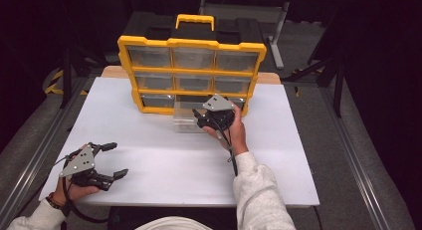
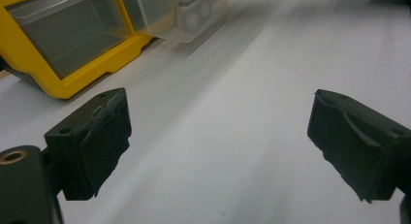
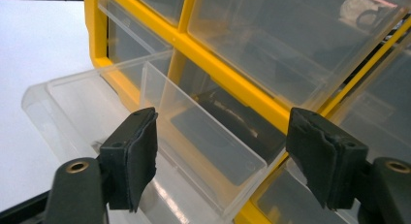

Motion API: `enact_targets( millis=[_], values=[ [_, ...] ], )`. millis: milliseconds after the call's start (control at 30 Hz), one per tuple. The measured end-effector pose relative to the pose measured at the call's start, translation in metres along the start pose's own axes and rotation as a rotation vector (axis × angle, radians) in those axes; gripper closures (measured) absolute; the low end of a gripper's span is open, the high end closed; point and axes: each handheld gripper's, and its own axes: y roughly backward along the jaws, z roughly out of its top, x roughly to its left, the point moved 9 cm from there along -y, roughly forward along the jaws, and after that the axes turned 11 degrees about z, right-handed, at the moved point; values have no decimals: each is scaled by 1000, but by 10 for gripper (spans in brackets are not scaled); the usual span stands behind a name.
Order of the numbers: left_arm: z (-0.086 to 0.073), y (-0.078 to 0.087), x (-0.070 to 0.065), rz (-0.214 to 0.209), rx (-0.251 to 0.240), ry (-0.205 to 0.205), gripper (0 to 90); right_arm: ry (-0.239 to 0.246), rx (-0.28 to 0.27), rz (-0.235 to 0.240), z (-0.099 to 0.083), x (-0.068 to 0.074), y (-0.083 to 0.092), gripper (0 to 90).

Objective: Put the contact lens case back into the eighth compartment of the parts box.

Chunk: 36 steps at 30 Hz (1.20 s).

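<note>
A yellow organiser (image 1: 191,43) with clear drawers stands at the back of the white table (image 1: 149,160). One clear drawer (image 1: 185,121) is pulled out of the bottom row and rests partly on the table. My right gripper (image 1: 198,116) hovers at this drawer. In the right gripper view its pads (image 3: 140,156) stand apart, with the drawer's clear wall (image 3: 203,132) running between them and no pad pressing on it. My left gripper (image 1: 117,160) rests open near the table's front left, nothing between its fingers (image 2: 97,141).
The organiser (image 2: 72,78) and its pulled-out drawer (image 2: 189,15) lie ahead of the left gripper. Metal rails run along both sides of the table. A grey frame stands on the floor behind the organiser.
</note>
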Motion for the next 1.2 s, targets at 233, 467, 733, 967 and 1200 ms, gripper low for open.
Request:
enact_targets(
  millis=[233,467,733,967,1200],
  values=[
    [-1,0,0,5,6,-8,95,7,-57,-38,11,-4,14,277],
    [-1,0,1,15,7,-7,95,-19,-118,-47,17,-3,31,265],
    [1,0,2,26,-4,-5,93,0,-146,-54,23,2,47,260],
    [1,1,1,22,-6,-6,93,11,-146,-56,24,3,52,244],
    [1,1,0,15,-6,-7,93,-1,-173,-65,29,5,57,150]
  ],
)
